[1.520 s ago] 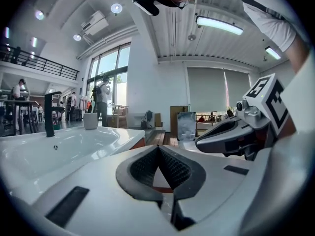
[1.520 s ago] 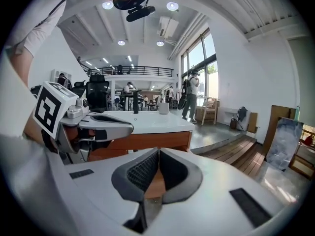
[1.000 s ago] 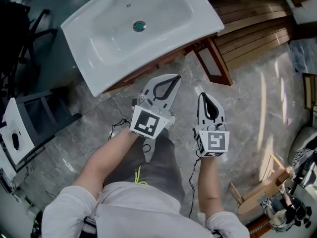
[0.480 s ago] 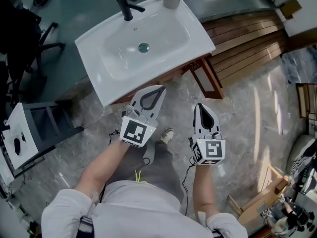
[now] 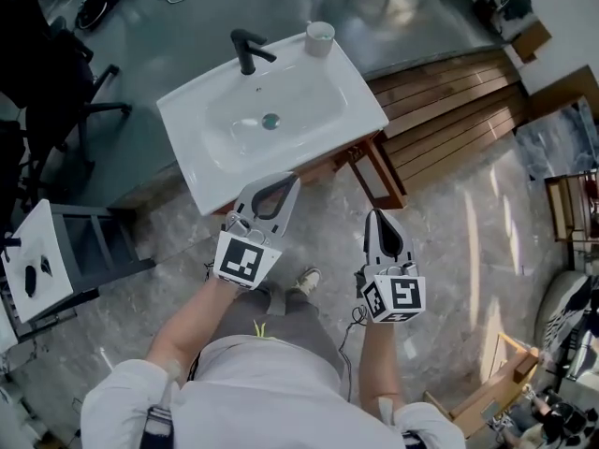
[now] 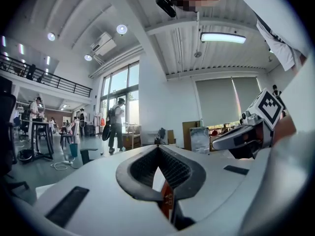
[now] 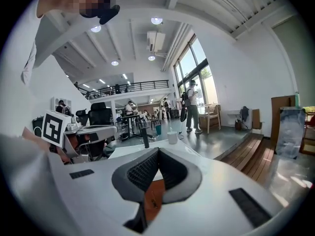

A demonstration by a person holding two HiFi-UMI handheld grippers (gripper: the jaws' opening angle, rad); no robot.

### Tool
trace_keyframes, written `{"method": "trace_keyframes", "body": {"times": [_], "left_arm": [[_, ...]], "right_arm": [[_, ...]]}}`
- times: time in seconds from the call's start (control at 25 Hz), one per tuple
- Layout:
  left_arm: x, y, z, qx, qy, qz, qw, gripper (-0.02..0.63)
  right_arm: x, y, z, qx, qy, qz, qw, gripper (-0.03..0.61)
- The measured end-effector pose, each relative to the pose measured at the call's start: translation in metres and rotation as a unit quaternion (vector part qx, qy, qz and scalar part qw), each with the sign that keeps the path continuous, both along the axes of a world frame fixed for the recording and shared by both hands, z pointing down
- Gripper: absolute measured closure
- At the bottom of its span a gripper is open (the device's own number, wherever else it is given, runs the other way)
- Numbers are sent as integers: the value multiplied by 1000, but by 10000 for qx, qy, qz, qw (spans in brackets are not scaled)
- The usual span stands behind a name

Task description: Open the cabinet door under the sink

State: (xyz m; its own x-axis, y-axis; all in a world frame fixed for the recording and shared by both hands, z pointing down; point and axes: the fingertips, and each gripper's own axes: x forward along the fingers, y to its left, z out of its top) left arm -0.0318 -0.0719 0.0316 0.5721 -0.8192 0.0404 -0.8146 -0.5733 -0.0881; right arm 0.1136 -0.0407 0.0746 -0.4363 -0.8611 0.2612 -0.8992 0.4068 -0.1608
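Stone floor point(image 5: 459, 251) underfoot, sink point(image 5: 360, 110) ahead: your left claw point(image 5: 284, 181) and right claw point(image 5: 376, 217) are both pressed together and empty, so crouch, spread one, and catch the edge of the wooden cabinet door point(image 5: 379, 174) under the basin's right corner.

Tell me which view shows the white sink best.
The head view: the whole sink lies below, faucet and drain included. The right gripper view catches only a low slice beyond the claw; the left gripper view shows none clearly.
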Motion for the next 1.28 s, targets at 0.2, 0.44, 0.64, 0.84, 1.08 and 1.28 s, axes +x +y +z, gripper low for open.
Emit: {"method": "trace_keyframes", "body": {"times": [0.2,0.44,0.64,0.84,1.08,1.28], "left_arm": [[-8,16,-39,113,197,-158,9996,603],[-4,38,-74,316,248,-181,9990,603],[-1,55,-100,418,347,-228,9983,603],[-5,67,-128,541,454,-381,9968,603],[-31,79,-147,611,330,-814,9943,603],[-52,93,-155,607,357,-1109,9913,603]], "right_arm": [[7,11,-39,218,-30,-66,9997,545],[19,23,-77,519,-34,-73,9986,545],[36,31,-106,742,27,-71,9972,545],[49,35,-130,939,57,-94,9955,545],[61,39,-155,1120,-31,-153,9936,545],[63,41,-175,1315,-74,-280,9909,545]]}}
